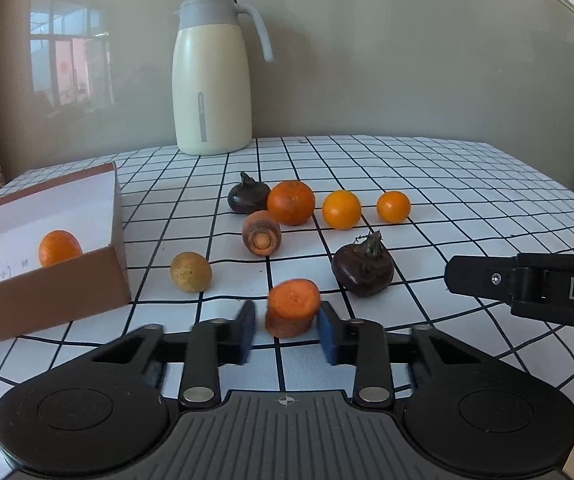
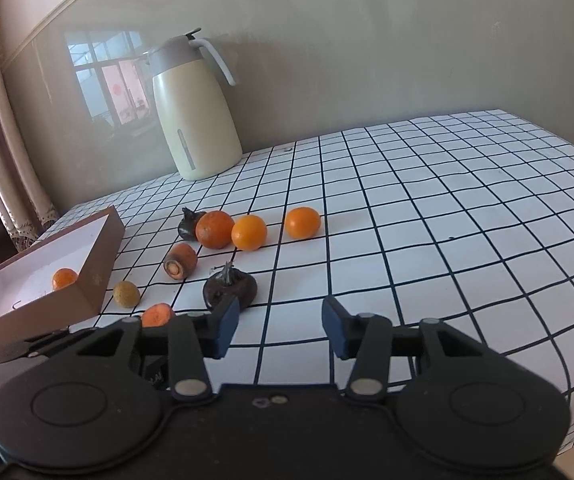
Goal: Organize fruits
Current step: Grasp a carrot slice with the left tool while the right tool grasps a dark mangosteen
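On checked tablecloth (image 1: 447, 184), left hand-held gripper (image 1: 287, 326) clamps carrot chunk (image 1: 293, 307).

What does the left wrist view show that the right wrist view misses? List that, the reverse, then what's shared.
Left only: the left gripper shut on the carrot chunk, seen whole. Right only: the right gripper open over bare tablecloth. Both: the jug and the box holding one orange.

Soft daylight, fisheye warp, window glare on wall (image 1: 367, 60).
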